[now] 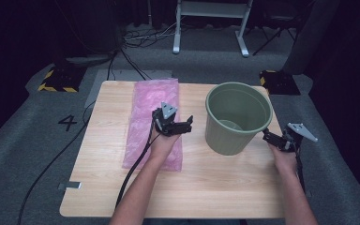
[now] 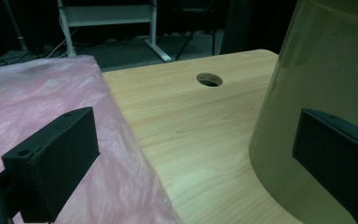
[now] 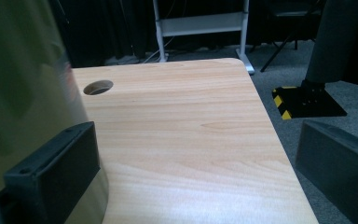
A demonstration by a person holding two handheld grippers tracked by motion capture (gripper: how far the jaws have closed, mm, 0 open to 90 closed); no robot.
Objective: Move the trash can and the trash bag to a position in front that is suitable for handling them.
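High view has my whole setup: a light wooden table (image 1: 206, 187) with rounded corners sitting on grey carpet (image 1: 28, 140), dark curtains all round, and a white frame (image 1: 211, 23) standing on the floor past the far edge. Black cables (image 1: 136, 37) snake across the carpet back there, and two black blocks with yellow-black hazard stripes, one (image 1: 58, 79) off the far left corner and one (image 1: 279, 82) off the far right. A "4" (image 1: 68, 123) is marked on the carpet at the left.

On the table, a pink plastic bag (image 1: 145, 117) lies flat along the left half, and a green bucket (image 1: 236, 117) stands upright to the right of it, well apart from the bag.

My left gripper (image 1: 187, 124) hovers over the bag's right edge, jaws spread wide with nothing between them, pointing toward the bucket. My right gripper (image 1: 268, 137) sits just beside the bucket's right side near the table edge, jaws also wide and empty. Left gripper view shows a round hole (image 2: 209, 80) in the tabletop near the far edge.
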